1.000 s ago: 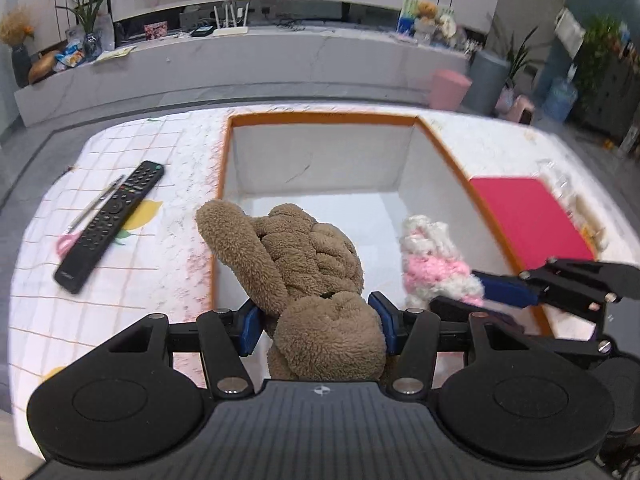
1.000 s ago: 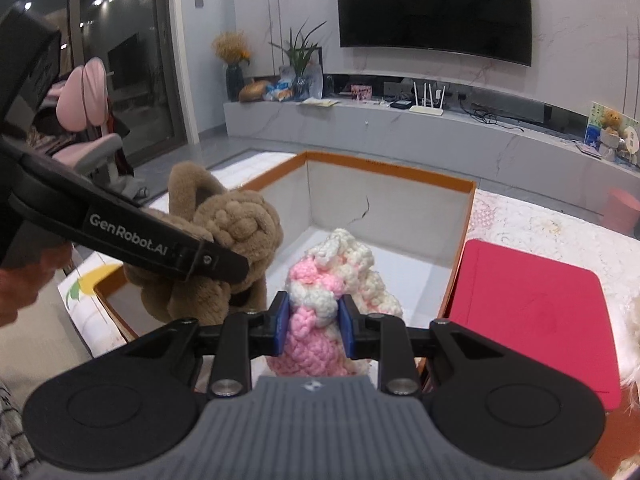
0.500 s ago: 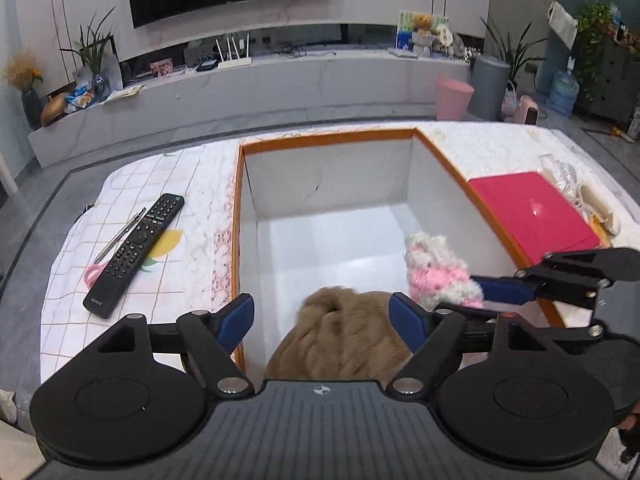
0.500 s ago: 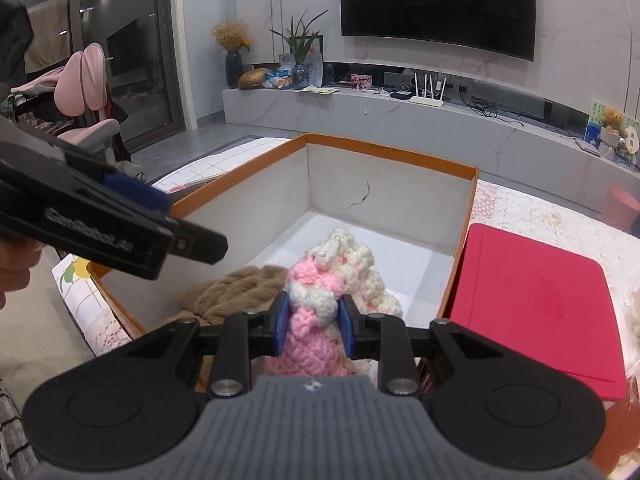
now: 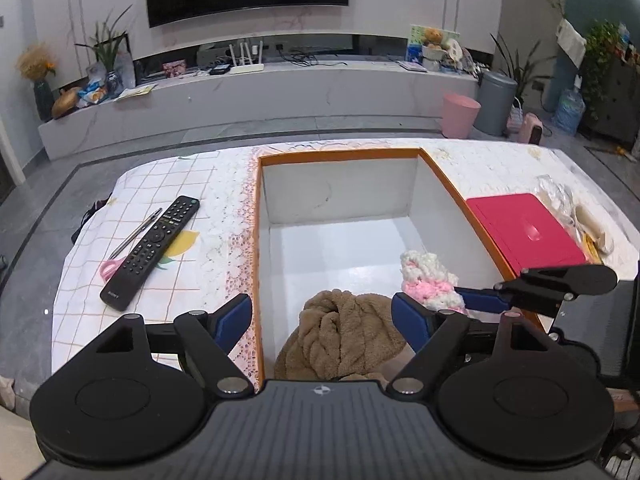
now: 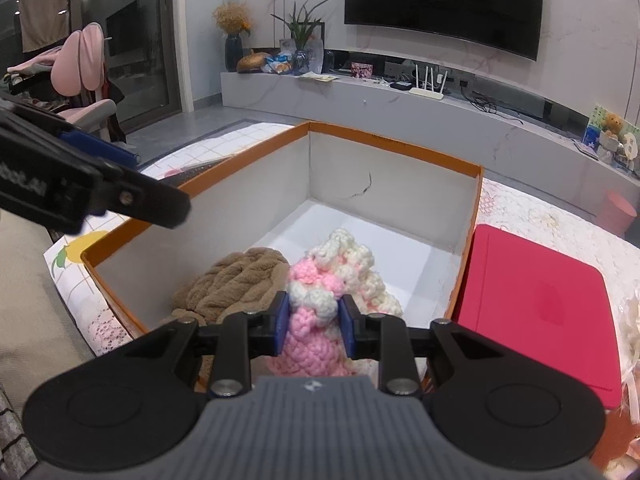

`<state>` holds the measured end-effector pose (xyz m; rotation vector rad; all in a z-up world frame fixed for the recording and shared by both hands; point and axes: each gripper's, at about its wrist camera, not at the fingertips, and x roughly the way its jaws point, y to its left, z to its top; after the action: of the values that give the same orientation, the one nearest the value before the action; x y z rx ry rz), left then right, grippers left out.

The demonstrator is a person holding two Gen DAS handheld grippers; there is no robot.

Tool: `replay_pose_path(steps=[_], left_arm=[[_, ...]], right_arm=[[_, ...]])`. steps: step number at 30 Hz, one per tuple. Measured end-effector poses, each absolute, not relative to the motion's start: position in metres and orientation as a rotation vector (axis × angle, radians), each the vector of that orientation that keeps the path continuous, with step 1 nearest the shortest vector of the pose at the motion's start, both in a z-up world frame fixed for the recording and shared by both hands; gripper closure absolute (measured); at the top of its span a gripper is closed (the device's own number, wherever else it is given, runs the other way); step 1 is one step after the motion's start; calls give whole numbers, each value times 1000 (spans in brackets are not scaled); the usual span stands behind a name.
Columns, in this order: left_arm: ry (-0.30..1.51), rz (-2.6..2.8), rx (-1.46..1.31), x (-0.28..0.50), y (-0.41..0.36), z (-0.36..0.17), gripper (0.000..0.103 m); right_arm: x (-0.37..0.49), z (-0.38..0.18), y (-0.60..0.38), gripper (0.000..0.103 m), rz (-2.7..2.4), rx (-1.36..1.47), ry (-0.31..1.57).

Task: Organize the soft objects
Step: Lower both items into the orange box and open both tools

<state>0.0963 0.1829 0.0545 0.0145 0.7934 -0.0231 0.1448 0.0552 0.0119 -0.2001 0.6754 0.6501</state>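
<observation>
**Brown plush in the box, pink knit toy gripped**

The left gripper (image 5: 322,320) is spread wide and holds nothing, poised above the brown plush toy (image 5: 340,336), which lies on the floor of the orange-edged box (image 5: 340,154) at its near end. The right gripper (image 6: 314,326) is clamped on the pink-and-white knitted toy (image 6: 332,280), just beside the plush inside the box. A remote control (image 5: 152,252) lies on the table (image 5: 216,216) left of the box, a red folder (image 5: 524,232) right of it.

Your left gripper (image 5: 322,320) fills the bottom of its own view, its blue pads (image 5: 234,318) spread wide with nothing between them. Your right gripper (image 6: 314,326) sits low in its frame, pads pinched together on the knit toy (image 6: 320,312), reaching in from the right edge of the left view.
</observation>
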Motion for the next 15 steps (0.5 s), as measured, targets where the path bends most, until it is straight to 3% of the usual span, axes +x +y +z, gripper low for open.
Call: replay_pose_path(steps=[5, 9, 15], left_arm=[[809, 1, -1, 96, 188, 52, 10], [810, -14, 4, 93, 188, 54, 10], [776, -15, 76, 89, 180, 61, 10]], right_arm=[[145, 11, 61, 76, 627, -223, 681], [145, 11, 61, 67, 620, -214, 694], [144, 13, 58, 64, 633, -191, 687]])
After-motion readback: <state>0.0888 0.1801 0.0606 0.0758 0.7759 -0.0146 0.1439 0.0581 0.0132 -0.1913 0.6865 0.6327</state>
